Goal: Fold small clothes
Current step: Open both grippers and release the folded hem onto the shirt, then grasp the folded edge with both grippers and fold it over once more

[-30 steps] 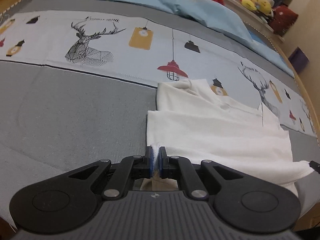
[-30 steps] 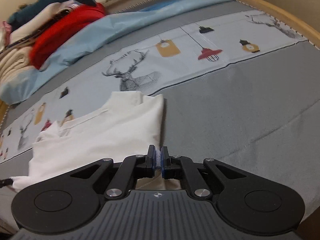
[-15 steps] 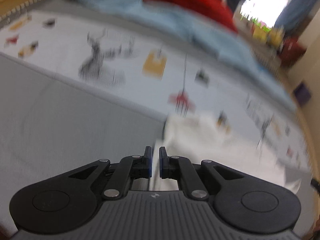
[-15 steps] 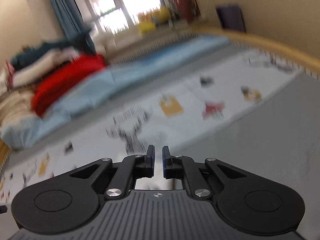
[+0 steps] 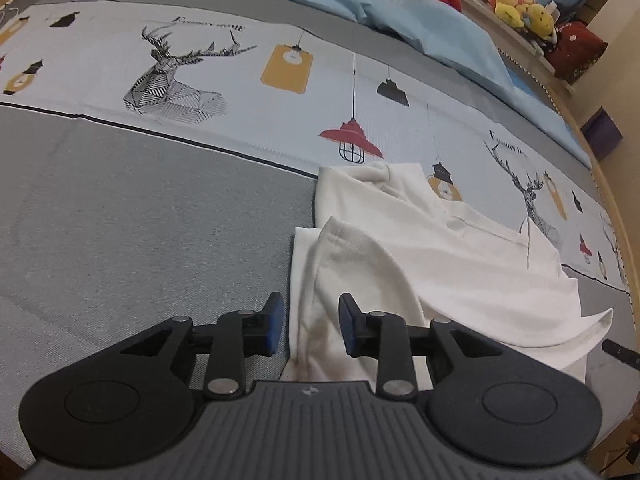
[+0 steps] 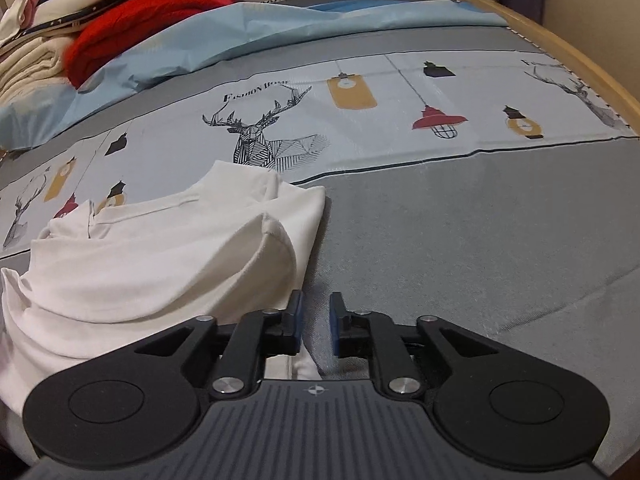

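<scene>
A small white shirt (image 5: 432,248) lies on the bed, its lower part folded loosely up over the body with a rounded fold; it also shows in the right wrist view (image 6: 160,248). My left gripper (image 5: 307,330) is open and empty, its jaws astride the shirt's near left edge without gripping it. My right gripper (image 6: 316,328) is open and empty, just past the shirt's near right edge, over grey bedding. The shirt's nearest hem is hidden under both gripper bodies.
The bed cover (image 5: 140,220) is grey with a pale band printed with deer and lamps. A light blue sheet (image 6: 224,36) and a red garment (image 6: 132,16) on stacked clothes lie at the back. The wooden bed edge (image 6: 580,60) curves at the right.
Both grippers were shut on the shirt's lower corners; they swung up and forward, then opened and let go. The lower part now lies folded over the shirt.
</scene>
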`<state>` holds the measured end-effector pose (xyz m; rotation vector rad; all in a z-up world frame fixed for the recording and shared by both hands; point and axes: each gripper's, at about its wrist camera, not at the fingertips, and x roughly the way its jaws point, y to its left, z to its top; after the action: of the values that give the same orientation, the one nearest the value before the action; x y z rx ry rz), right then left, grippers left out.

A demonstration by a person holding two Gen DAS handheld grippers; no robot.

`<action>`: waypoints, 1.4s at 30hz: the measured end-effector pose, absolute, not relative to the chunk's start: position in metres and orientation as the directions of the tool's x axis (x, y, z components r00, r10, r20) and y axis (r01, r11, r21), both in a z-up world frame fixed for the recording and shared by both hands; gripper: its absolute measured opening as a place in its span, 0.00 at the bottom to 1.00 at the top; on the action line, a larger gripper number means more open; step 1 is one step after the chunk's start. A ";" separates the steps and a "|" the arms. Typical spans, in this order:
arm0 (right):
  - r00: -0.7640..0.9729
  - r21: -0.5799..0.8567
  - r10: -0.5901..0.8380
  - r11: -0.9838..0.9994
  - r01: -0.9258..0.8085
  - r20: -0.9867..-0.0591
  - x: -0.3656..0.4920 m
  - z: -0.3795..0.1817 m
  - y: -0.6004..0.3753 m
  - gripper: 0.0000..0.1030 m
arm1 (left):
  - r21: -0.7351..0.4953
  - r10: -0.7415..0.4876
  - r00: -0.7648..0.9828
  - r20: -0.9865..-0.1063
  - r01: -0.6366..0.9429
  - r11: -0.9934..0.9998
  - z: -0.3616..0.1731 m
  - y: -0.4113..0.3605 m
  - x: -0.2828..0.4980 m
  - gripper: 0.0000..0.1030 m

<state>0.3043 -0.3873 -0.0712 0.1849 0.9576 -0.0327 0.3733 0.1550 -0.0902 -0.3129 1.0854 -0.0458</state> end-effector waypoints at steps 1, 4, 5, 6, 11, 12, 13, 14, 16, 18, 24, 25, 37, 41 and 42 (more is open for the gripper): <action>0.579 0.137 0.052 0.985 0.104 -0.814 0.307 -0.072 -0.386 0.18 | -0.270 -0.191 0.465 -0.865 -0.110 0.956 -0.092 0.153 0.376 0.35; 0.581 0.127 0.059 0.989 0.077 -0.812 0.319 -0.077 -0.382 0.18 | -0.262 -0.192 0.458 -0.868 -0.094 0.961 -0.097 0.149 0.383 0.35; 0.577 0.126 0.063 0.989 0.071 -0.814 0.323 -0.079 -0.381 0.18 | -0.257 -0.189 0.453 -0.872 -0.095 0.962 -0.099 0.149 0.386 0.36; 0.573 0.125 0.067 0.990 0.063 -0.817 0.327 -0.081 -0.379 0.20 | -0.254 -0.185 0.447 -0.875 -0.100 0.962 -0.101 0.149 0.389 0.36; 0.553 0.125 0.092 0.992 0.022 -0.828 0.347 -0.092 -0.370 0.30 | -0.277 -0.198 0.444 -0.874 -0.119 0.953 -0.109 0.147 0.406 0.42; 0.551 0.128 0.098 0.992 0.017 -0.829 0.350 -0.094 -0.369 0.30 | -0.277 -0.200 0.439 -0.876 -0.117 0.954 -0.111 0.145 0.409 0.42; 0.552 0.131 0.100 0.991 0.016 -0.828 0.353 -0.095 -0.368 0.32 | -0.276 -0.202 0.436 -0.877 -0.114 0.954 -0.113 0.143 0.413 0.42; 0.553 0.133 0.102 0.991 0.017 -0.827 0.356 -0.096 -0.369 0.33 | -0.276 -0.204 0.434 -0.878 -0.110 0.955 -0.115 0.141 0.416 0.42; 0.555 0.138 0.107 0.990 0.015 -0.825 0.361 -0.099 -0.369 0.34 | -0.277 -0.207 0.436 -0.876 -0.104 0.955 -0.118 0.138 0.421 0.42; 0.553 0.141 0.113 0.990 0.009 -0.825 0.364 -0.101 -0.369 0.34 | -0.280 -0.210 0.443 -0.871 -0.098 0.955 -0.119 0.136 0.426 0.41; 0.564 0.140 0.131 0.990 -0.029 -0.815 0.372 -0.105 -0.368 0.33 | -0.242 -0.187 0.462 -0.867 -0.060 0.969 -0.116 0.130 0.432 0.14; 0.565 0.140 0.133 0.990 -0.031 -0.814 0.373 -0.105 -0.368 0.29 | -0.235 -0.183 0.464 -0.867 -0.056 0.970 -0.115 0.131 0.433 0.12; 0.788 0.262 0.112 0.963 0.064 -0.605 0.374 -0.055 -0.392 0.04 | -0.176 -0.041 0.726 -0.687 -0.111 0.978 -0.062 0.129 0.437 0.05; 0.811 0.241 0.061 0.966 0.099 -0.582 0.388 -0.054 -0.388 0.04 | -0.151 -0.012 0.766 -0.642 -0.111 0.982 -0.055 0.120 0.446 0.05; 0.818 0.232 0.054 0.968 0.099 -0.573 0.391 -0.054 -0.386 0.04 | -0.143 -0.003 0.772 -0.636 -0.114 0.983 -0.055 0.118 0.450 0.05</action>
<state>0.3914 -0.3858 -0.0544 0.2585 0.6149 -0.0247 0.4495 0.1181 -0.0550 -0.1779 0.6875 0.0602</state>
